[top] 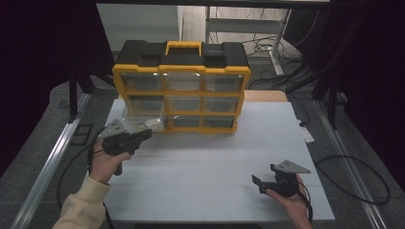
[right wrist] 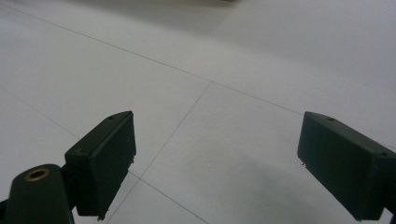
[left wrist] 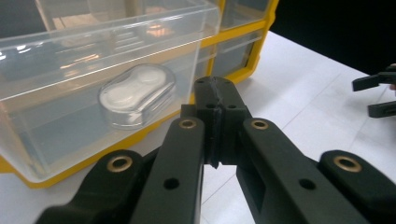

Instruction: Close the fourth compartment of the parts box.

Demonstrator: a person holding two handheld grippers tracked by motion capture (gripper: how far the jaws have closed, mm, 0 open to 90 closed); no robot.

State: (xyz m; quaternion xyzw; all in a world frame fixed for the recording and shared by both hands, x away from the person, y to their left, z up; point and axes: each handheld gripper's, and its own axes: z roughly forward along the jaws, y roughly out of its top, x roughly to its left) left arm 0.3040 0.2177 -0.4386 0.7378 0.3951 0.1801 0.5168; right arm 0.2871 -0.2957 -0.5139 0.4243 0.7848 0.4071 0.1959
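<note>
One clear drawer [left wrist: 93, 70] stands pulled out of the yellow organizer [top: 181, 90] at its lower left, a small white case [left wrist: 137, 94] lying inside; pushing it back home looks like what is left. Just in front of it, the left gripper [left wrist: 217, 100] has its jaws pressed together, holding nothing. Well apart at right, the right gripper [right wrist: 215, 154] gapes wide over the bare table [right wrist: 233, 70].

White table [top: 215, 157] with faint grid lines carries a yellow-and-black drawer organizer [top: 181, 86] at its far edge, left of centre. One clear drawer [top: 143, 119] is pulled out at bottom left, over the tabletop.
</note>
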